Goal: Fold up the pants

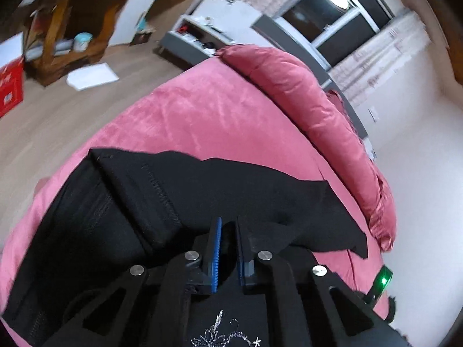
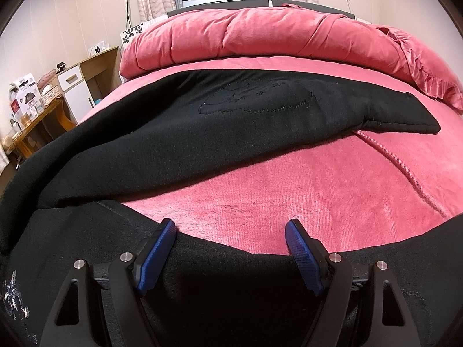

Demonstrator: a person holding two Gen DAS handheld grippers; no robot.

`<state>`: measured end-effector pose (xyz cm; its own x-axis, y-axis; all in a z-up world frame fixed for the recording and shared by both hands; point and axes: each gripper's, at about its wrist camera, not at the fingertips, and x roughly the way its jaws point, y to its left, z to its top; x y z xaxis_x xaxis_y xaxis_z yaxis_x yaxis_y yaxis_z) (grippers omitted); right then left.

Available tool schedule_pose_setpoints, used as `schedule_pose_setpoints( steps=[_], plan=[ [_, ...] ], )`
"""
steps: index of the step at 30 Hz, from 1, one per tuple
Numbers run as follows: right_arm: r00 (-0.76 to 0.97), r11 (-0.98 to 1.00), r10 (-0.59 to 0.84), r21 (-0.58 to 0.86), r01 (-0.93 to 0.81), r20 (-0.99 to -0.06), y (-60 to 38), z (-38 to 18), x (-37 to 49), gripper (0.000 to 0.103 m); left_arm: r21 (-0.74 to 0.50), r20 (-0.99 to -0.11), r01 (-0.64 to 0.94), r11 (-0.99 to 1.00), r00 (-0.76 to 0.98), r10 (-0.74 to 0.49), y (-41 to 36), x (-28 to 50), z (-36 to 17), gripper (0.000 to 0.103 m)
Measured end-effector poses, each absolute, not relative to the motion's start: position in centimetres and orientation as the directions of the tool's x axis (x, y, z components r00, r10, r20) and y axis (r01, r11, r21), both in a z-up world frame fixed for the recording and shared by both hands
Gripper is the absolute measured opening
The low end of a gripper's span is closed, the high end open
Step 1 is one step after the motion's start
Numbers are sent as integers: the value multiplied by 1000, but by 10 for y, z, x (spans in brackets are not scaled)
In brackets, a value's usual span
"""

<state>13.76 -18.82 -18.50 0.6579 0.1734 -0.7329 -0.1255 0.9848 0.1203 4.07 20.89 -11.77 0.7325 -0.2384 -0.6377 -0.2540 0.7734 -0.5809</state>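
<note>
The bed (image 2: 289, 190), covered in a pink plush sheet, carried everything, and its broad flat top served as the folding surface; the pink quilt (image 2: 260, 37) lay rolled along the head edge, out of the way. The pants (image 2: 202, 121) were black and lay across the bed, one leg stretching toward the right edge below the quilt and the other running along the near edge under both tools, so the cloth formed an open V with bare sheet between. In the left view the fabric was bunched and doubled with a stitched seam showing, probably because it was being lifted for a fold. The left gripper (image 1: 228, 248) had its blue pads drawn close together with black cloth between them, seemingly pinching the pants to carry that part over; the right gripper (image 2: 231, 240) stood wide apart over the near leg's edge, holding nothing, likely poised to take hold.
</note>
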Motion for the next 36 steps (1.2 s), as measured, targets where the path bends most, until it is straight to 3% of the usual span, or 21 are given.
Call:
schedule_pose_setpoints(
  steps=[6,9,14,17,21,23,24,25,26,29,33,36],
  plan=[
    [612,980,196,167,-104,-766,-194,-173,140,79,-574,-616,-167,801,733,-289,210,19,-94,7],
    [640,951,263,307,-43,-722,-215,-149,137,79,-560,-620,-131,818,720,-310,212,-3,-89,7],
    [662,916,331,397,-55,-673,-215,-107,173,82,-547,-641,-89,832,684,-349,200,-29,-97,7],
    [552,904,376,425,-44,-744,-195,-109,220,85,-543,-661,-74,836,653,-371,191,-35,-104,7],
    [511,916,299,393,85,-806,-187,-127,265,84,-545,-648,-63,836,664,-373,191,-41,-98,7],
    [498,908,299,403,112,-814,-189,-138,279,73,-547,-642,-64,835,672,-370,192,-41,-96,7],
    [494,901,310,417,121,-812,-193,-141,286,51,-551,-637,-64,832,676,-370,194,-41,-94,7],
    [490,892,326,434,124,-808,-198,-142,290,20,-553,-634,-65,831,680,-369,197,-40,-92,7],
    [485,877,359,466,119,-798,-201,-140,291,8,-553,-629,-68,831,687,-363,201,-38,-89,7],
    [554,843,428,536,39,-714,-217,-104,270,7,-581,-590,-94,808,733,-339,223,-35,-78,6],
    [622,843,469,527,-106,-626,-228,-60,211,8,-653,-510,-130,746,804,-306,266,-38,-59,6],
    [622,824,521,535,-186,-585,-233,-51,151,8,-648,-506,-144,748,815,-281,282,-44,-54,6]
  ],
)
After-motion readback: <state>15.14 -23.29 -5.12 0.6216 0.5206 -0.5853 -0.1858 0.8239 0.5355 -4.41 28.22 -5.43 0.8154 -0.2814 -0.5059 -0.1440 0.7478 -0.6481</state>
